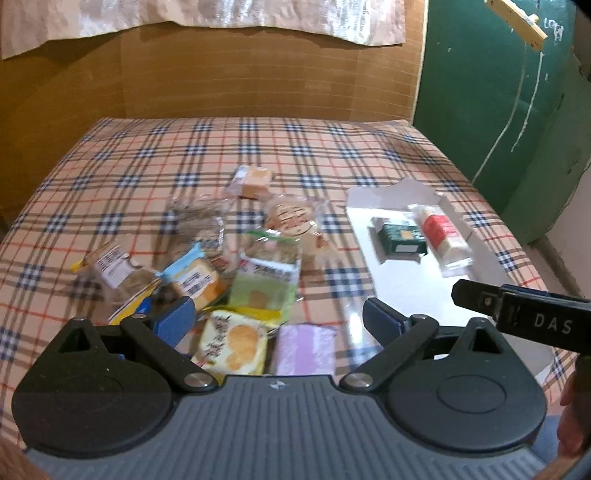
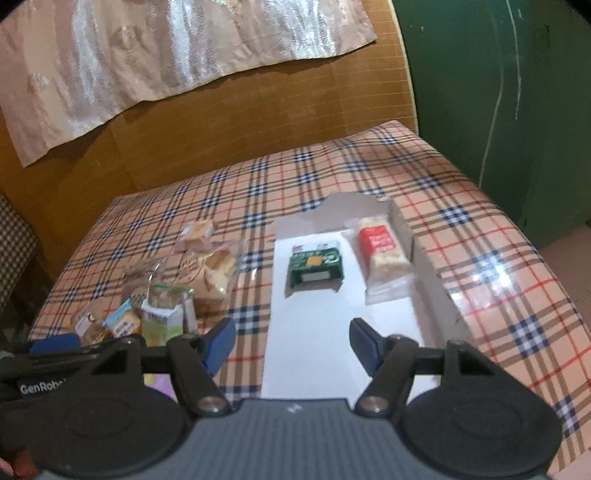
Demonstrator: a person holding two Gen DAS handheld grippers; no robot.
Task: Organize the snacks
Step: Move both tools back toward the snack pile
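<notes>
From my left wrist, my left gripper (image 1: 279,317) has its fingers spread wide and holds nothing. It hangs over the near edge of a snack pile (image 1: 221,266) on the plaid tablecloth (image 1: 110,177). Nearest lie a yellow cracker pack (image 1: 234,343) and a pink pack (image 1: 304,349). To the right lies a white tray (image 1: 399,280) holding a green pack (image 1: 400,238) and a red-labelled pack (image 1: 441,234) side by side. Behind the table stands a brown board wall (image 1: 240,74) with a crinkled sheet (image 1: 203,14) hung across its top, and a green wall (image 1: 491,74) at right.

From my right wrist, my right gripper (image 2: 291,341) is also spread wide and empty, near the tray's near end (image 2: 310,347). The two packs lie at its far end; the pile sits left, blurred.
</notes>
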